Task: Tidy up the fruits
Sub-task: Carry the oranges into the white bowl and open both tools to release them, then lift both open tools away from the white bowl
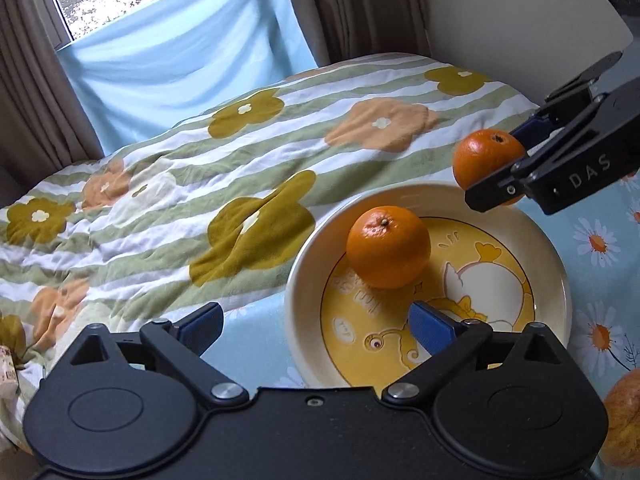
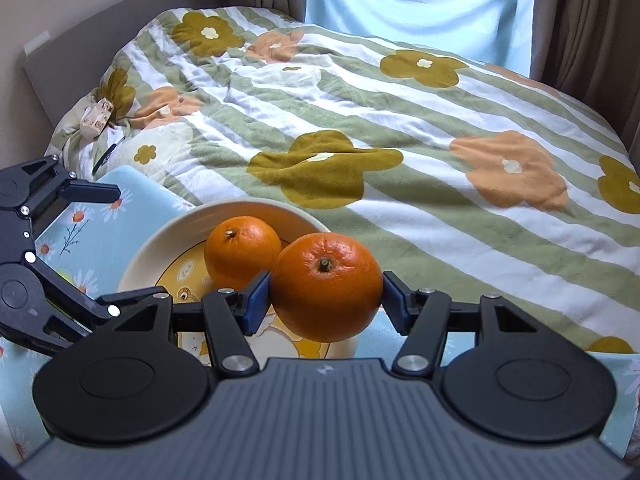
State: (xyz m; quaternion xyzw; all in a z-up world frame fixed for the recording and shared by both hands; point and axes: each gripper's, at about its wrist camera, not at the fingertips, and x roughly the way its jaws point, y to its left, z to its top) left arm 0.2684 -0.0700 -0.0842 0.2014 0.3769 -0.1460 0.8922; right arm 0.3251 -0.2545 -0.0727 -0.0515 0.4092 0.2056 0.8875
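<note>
A cream plate (image 1: pixel 308 280) with a yellow duck picture lies on a blue daisy cloth and holds one orange (image 1: pixel 387 246). My left gripper (image 1: pixel 316 326) is open and empty just in front of that orange, at the plate's near-left rim. My right gripper (image 2: pixel 326 298) is shut on a second orange (image 2: pixel 327 286) and holds it above the plate's (image 2: pixel 144 252) near rim, beside the first orange (image 2: pixel 242 250). In the left wrist view the held orange (image 1: pixel 486 156) hangs over the plate's far right rim.
A striped flower quilt (image 1: pixel 200 184) covers the bed behind the plate. Another yellowish-red fruit (image 1: pixel 624 420) lies on the daisy cloth (image 1: pixel 608 272) at the right edge. A small patterned box (image 2: pixel 97 118) sits on the quilt's far left. Curtains and a window are behind.
</note>
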